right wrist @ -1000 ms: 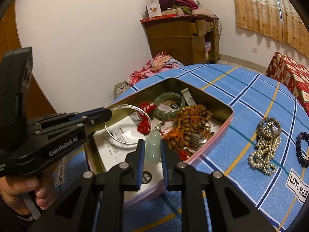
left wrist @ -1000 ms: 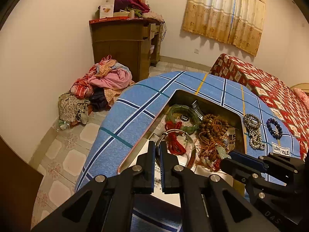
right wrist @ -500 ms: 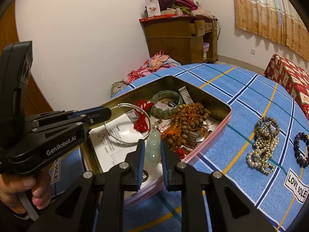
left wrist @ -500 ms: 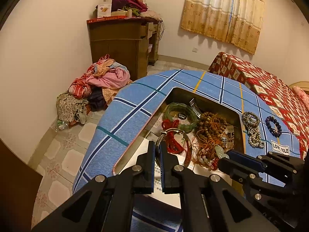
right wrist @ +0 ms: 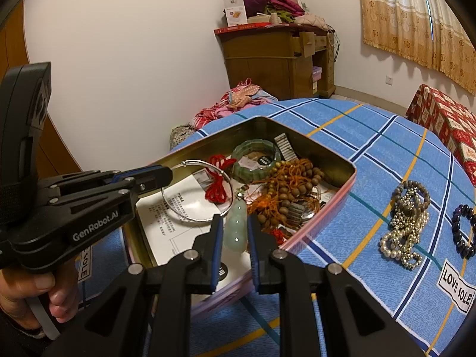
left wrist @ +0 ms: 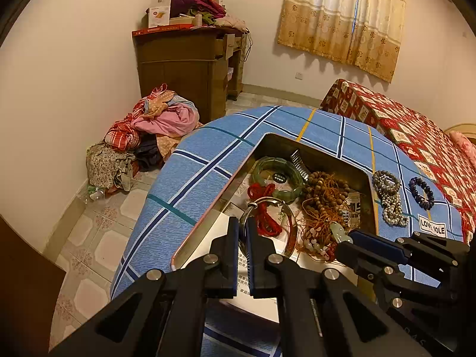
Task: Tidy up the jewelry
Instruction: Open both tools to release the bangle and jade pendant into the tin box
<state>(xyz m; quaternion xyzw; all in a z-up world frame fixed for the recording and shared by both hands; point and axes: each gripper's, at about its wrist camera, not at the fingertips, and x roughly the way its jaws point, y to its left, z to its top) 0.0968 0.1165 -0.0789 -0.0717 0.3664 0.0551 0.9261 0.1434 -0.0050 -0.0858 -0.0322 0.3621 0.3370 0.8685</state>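
A metal tin (left wrist: 327, 152) (right wrist: 342, 160) on the blue plaid table holds a green jade bangle (left wrist: 278, 171) (right wrist: 255, 160), brown wooden beads (left wrist: 324, 190) (right wrist: 294, 181) and papers. My left gripper (left wrist: 243, 232) (right wrist: 166, 175) is shut on a thin silver bangle (left wrist: 267, 200) (right wrist: 190, 217) with a red cord (left wrist: 264, 208) (right wrist: 217, 184), held over the tin. My right gripper (right wrist: 233, 229) (left wrist: 346, 239) is shut on a pale green gourd pendant (right wrist: 236, 227) (left wrist: 339, 232), its cord trailing into the beads.
A pearl and grey bead pile (left wrist: 388, 196) (right wrist: 407, 220) and a dark purple bead bracelet (left wrist: 421, 190) (right wrist: 462, 232) lie on the cloth right of the tin. A "LOVE SOLE" label (right wrist: 456, 285) lies nearby. Clothes pile (left wrist: 148, 131), cabinet (left wrist: 190, 59) and bed (left wrist: 401, 119) stand beyond.
Both grippers have risen slightly with their loads; the silver bangle and the pendant sit a little higher over the tin. Both grips are unchanged.
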